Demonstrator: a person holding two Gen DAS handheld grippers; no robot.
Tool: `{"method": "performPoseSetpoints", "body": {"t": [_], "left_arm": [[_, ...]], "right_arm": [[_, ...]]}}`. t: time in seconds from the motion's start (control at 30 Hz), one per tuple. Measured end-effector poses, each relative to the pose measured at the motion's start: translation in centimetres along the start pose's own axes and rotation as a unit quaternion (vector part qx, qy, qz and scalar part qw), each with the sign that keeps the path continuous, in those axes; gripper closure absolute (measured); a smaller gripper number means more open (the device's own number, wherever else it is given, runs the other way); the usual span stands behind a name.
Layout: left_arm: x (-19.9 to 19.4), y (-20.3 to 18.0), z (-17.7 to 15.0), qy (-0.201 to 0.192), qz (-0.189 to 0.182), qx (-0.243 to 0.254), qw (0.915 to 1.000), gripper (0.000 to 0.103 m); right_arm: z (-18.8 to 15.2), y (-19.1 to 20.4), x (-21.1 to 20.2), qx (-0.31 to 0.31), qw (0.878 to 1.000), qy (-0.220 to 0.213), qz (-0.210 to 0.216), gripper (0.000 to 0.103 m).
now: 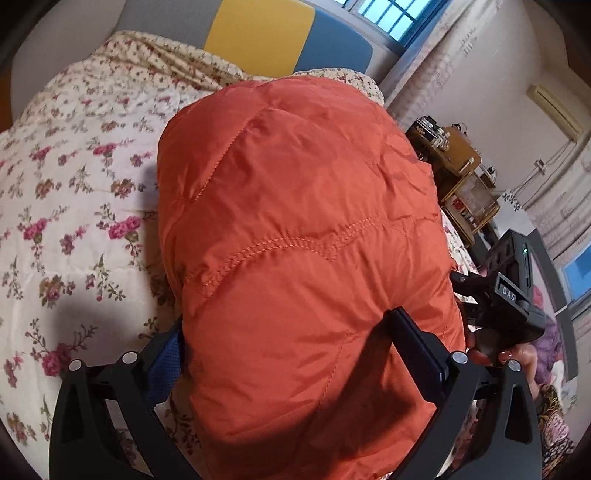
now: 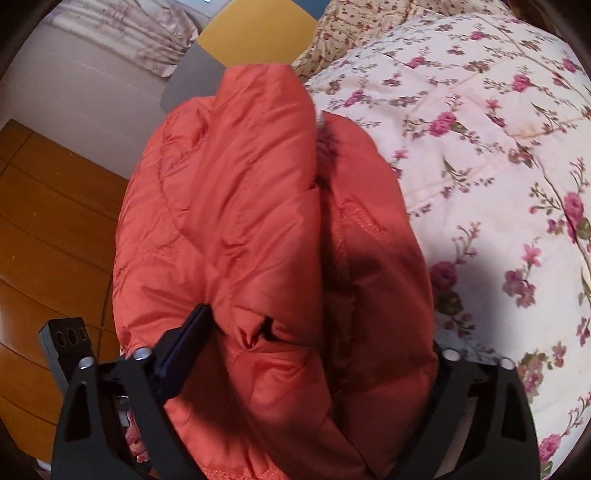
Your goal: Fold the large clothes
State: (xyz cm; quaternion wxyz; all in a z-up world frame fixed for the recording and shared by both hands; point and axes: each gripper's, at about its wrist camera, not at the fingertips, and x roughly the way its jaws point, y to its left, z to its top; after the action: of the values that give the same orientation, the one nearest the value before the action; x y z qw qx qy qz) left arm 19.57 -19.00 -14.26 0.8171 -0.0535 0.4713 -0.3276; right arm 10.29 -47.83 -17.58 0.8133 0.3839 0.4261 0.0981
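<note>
A thick orange quilted jacket (image 1: 303,229), folded into a bulky bundle, lies on the floral quilt (image 1: 74,192). My left gripper (image 1: 288,321) straddles its near end. The fabric fills the gap and bulges over the right finger (image 1: 417,343), and both pads press on it. In the right wrist view the same jacket (image 2: 236,206) shows two puffy folds with a seam between them. My right gripper (image 2: 317,325) is shut on them. Its left pad (image 2: 184,347) dents the fabric, and its right finger is hidden behind the bundle.
The bed's quilt (image 2: 480,155) spreads to the right, with a yellow, blue and grey headboard (image 1: 258,33) beyond. Wooden floor (image 2: 48,229) lies left of the bed. A wooden shelf unit (image 1: 465,177) with small items stands at the bedside. The other tool's black housing (image 1: 513,295) and a person's fingers (image 1: 506,356) are close by.
</note>
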Motion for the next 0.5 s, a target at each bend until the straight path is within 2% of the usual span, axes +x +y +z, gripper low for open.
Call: {"method": "performPoseSetpoints", "body": {"t": [0.13, 0.2, 0.37, 0.5], "left_arm": [[-0.6, -1.1, -0.4, -0.025, 0.02, 0.028, 0.9991, 0.01], [-1.1, -1.8, -0.6, -0.044, 0.032, 0.04, 0.9978, 0.018], [-3.0, -2.8, -0.2, -0.086, 0.045, 0.063, 0.9933, 0.033], [-4.9, -4.1, 0.4, -0.129, 0.059, 0.092, 0.9857, 0.038]], "right_arm": [[-0.6, 0.8, -0.8, -0.03, 0.999, -0.018, -0.008, 0.038], [-1.0, 1.5, -1.1, -0.048, 0.998, -0.029, -0.017, 0.046], [-1.9, 3.0, -1.9, -0.073, 0.995, -0.061, -0.016, 0.055], [-2.5, 4.3, -2.1, -0.088, 0.993, -0.074, -0.007, 0.056]]}}
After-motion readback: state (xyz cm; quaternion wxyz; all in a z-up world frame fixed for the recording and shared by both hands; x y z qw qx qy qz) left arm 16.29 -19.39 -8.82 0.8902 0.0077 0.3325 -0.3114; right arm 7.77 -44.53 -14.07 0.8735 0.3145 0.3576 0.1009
